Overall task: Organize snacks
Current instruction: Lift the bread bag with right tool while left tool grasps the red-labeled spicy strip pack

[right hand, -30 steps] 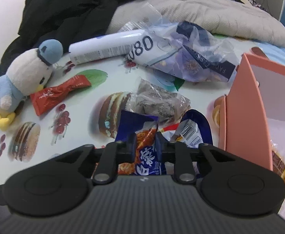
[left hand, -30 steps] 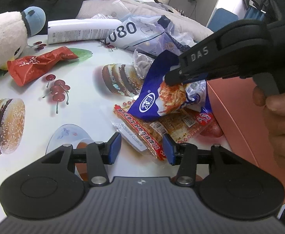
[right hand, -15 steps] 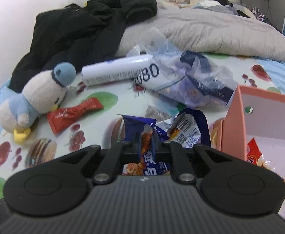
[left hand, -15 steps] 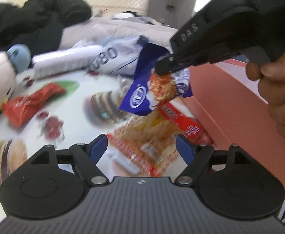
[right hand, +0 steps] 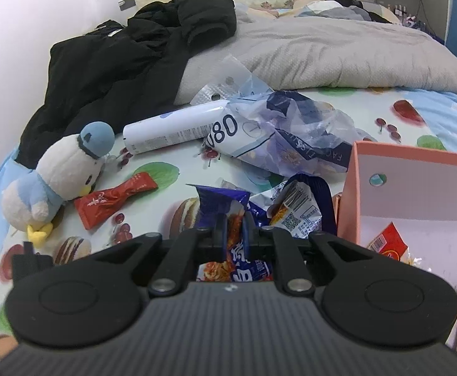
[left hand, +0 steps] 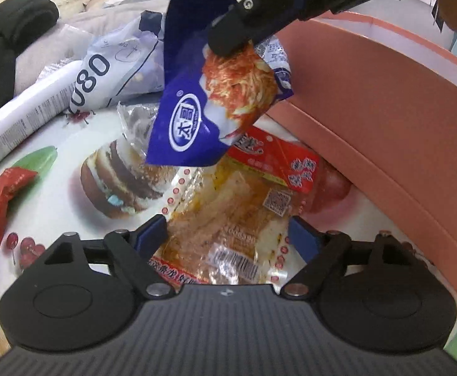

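My right gripper [right hand: 234, 228] is shut on a blue snack packet [right hand: 216, 200], which hangs clear of the bedsheet. From the left wrist view the same blue packet [left hand: 197, 119] dangles from the right gripper [left hand: 228, 44] beside the pink box [left hand: 369, 125]. Under it lies an orange-and-clear snack packet [left hand: 228, 213] with a red header, flat on the printed sheet. My left gripper [left hand: 228, 235] stands open, one blue pad on each side of that packet's near end, and the pads are not pressing it.
A red wrapped snack [right hand: 112, 200], a plush penguin [right hand: 62, 172], a white tube [right hand: 172, 130] and a crumpled blue plastic bag [right hand: 284, 134] lie on the sheet. A black jacket [right hand: 128, 62] and grey blanket [right hand: 322, 53] are behind. Several snacks sit inside the pink box [right hand: 363, 188].
My left gripper opened wider and slid forward until the orange packet lay between its fingers. My right gripper rose with the blue packet towards the pink box.
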Motion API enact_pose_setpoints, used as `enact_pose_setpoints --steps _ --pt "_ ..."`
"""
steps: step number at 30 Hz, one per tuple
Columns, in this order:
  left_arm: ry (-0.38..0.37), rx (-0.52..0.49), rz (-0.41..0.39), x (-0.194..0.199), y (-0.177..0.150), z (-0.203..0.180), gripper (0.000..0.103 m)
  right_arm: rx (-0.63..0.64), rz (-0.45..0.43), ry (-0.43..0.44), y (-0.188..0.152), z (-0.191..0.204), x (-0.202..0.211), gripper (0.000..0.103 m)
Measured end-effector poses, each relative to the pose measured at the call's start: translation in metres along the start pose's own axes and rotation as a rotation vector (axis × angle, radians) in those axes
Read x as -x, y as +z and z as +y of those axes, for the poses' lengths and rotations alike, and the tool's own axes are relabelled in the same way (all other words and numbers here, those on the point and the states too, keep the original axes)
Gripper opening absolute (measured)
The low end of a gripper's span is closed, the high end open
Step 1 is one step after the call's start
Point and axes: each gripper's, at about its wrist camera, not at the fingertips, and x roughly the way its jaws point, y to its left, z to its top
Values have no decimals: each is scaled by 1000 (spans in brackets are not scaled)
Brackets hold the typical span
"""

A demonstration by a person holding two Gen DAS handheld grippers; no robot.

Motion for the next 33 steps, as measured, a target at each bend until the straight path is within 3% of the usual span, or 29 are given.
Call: enact_pose_setpoints --steps 2,10,26,33 --pt "11 25 12 5 -2 0 70 -8 5 7 -2 -3 1 12" --pt "54 112 24 29 -24 -7 54 -36 11 28 -16 -3 12 12" --pt "284 477 15 130 -104 -44 45 -51 51 97 -71 29 59 12" --pt "382 558 -9 158 -127 -59 44 -25 85 109 -105 42 80 12"
